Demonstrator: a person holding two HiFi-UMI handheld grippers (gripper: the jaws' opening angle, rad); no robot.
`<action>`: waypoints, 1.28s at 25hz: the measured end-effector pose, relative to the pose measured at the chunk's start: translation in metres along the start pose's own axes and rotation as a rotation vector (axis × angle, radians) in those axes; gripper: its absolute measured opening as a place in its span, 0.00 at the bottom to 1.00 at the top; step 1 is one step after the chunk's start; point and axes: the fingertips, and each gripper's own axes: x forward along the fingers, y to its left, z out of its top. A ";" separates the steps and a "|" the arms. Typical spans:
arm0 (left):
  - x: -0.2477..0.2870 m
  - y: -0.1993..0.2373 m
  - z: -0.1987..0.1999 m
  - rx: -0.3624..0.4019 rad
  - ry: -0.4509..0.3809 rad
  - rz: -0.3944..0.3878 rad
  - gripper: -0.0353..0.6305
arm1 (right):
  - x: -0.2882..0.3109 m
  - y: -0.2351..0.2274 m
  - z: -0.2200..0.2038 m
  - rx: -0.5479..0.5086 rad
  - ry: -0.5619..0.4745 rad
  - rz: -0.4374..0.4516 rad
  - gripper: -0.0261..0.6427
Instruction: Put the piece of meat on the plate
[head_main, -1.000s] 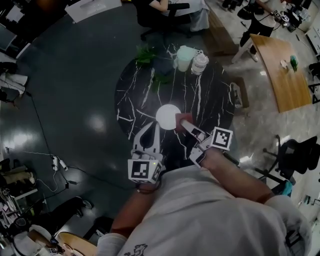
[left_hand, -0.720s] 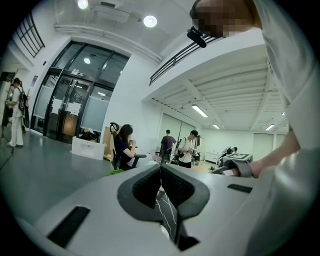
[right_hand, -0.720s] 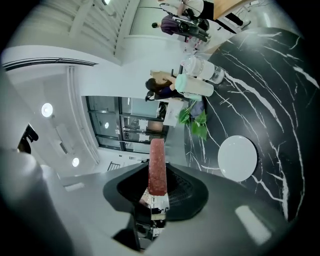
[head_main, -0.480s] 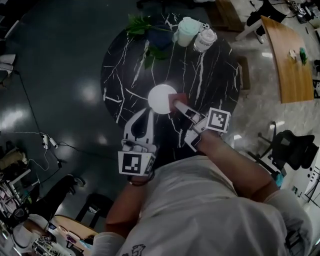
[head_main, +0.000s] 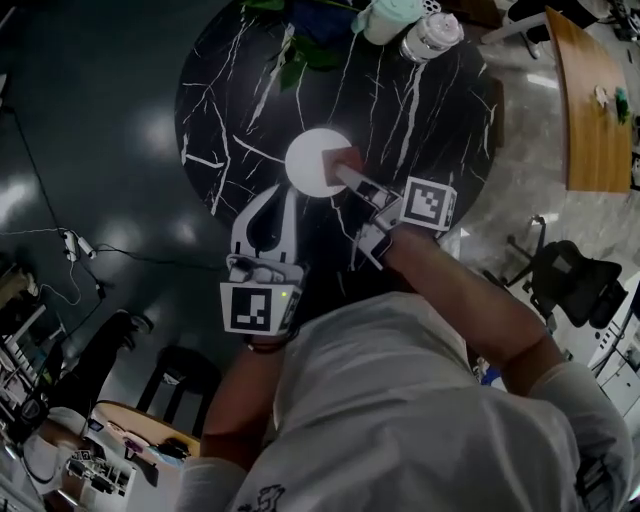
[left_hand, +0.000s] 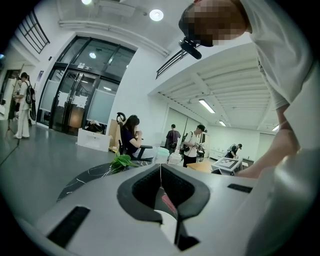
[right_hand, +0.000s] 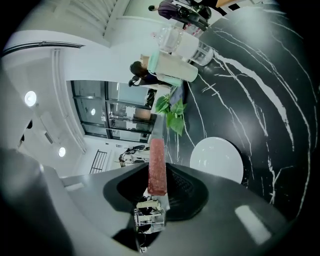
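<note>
At the middle of the round black marble tabletop (head_main: 420, 130), seen from the head view, lies a white plate (head_main: 312, 160). The piece of meat (head_main: 346, 158) sits at the plate's 3 o'clock rim, overlapping its edge, and whether it touches the plate cannot be told. The right gripper (head_main: 348, 175) reaches in from the 5 o'clock side and its jaws are clamped on the meat. In the right gripper view the meat (right_hand: 156, 167) shows as a thin reddish slab seen edge-on, pinched between the dark pads, with the plate (right_hand: 216, 159) just beside it toward 3 o'clock.

The left gripper (head_main: 288, 192) is at the plate's 7 o'clock, near it but apart. Its jaws are together with nothing between them: in the left gripper view the two tips meet along a thin seam (left_hand: 160, 172).

At the tabletop's 1 o'clock edge a pale green container (head_main: 385, 18) and a clear jar (head_main: 430, 35) stand side by side. Green leaves (head_main: 300, 60) lie at about 12 o'clock. A wooden table (head_main: 590, 100) is off at the head view's 2 o'clock, well apart.
</note>
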 end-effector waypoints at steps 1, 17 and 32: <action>0.002 0.003 -0.003 -0.008 -0.002 0.009 0.06 | 0.004 -0.006 -0.001 -0.006 0.008 -0.001 0.17; 0.016 0.025 -0.067 -0.107 0.057 0.047 0.06 | 0.041 -0.090 -0.027 0.003 0.098 -0.164 0.17; 0.014 0.034 -0.088 -0.145 0.093 0.063 0.06 | 0.057 -0.116 -0.044 -0.173 0.211 -0.273 0.18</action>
